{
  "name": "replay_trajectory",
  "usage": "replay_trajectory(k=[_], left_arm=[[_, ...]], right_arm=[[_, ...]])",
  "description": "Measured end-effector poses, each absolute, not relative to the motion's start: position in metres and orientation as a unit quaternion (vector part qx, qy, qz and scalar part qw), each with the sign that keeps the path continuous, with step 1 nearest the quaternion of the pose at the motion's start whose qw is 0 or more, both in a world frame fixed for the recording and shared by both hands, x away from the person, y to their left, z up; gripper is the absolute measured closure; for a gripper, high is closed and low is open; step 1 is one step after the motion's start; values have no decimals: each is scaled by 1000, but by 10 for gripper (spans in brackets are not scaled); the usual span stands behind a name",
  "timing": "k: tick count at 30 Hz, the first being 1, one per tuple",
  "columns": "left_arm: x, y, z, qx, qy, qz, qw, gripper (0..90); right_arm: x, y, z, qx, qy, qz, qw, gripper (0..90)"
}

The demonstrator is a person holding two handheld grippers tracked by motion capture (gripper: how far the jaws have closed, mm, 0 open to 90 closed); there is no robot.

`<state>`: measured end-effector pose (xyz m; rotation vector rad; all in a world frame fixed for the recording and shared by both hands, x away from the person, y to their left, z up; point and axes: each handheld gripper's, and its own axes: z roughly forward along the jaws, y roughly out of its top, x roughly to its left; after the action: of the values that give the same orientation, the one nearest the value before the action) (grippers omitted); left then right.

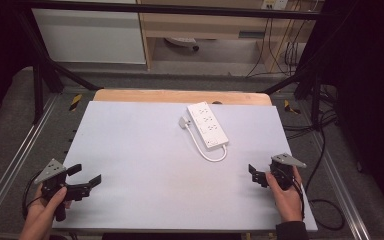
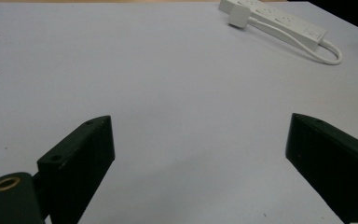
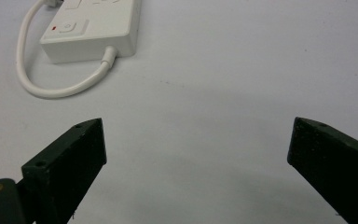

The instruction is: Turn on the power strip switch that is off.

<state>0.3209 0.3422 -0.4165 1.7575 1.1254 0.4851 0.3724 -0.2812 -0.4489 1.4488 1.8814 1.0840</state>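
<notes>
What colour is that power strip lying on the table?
The power strip is white, cable included; the right gripper view shows it best.

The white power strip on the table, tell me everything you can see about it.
The power strip is a white, plastic-looking bar lying flat and slanted on the far middle of the pale table. Its top carries rows of sockets and, at the near end, a switch beside a small red mark. A short white cord loops from that end back to a white plug alongside. Nothing else touches it.
</notes>
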Motion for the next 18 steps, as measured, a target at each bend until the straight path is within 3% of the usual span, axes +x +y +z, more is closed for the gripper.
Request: replay_trajectory(k=[18], left_arm=[[321,342,-416,723,456,196,481,76]], right_arm=[[371,-279,-440,521,686,425,278,43]])
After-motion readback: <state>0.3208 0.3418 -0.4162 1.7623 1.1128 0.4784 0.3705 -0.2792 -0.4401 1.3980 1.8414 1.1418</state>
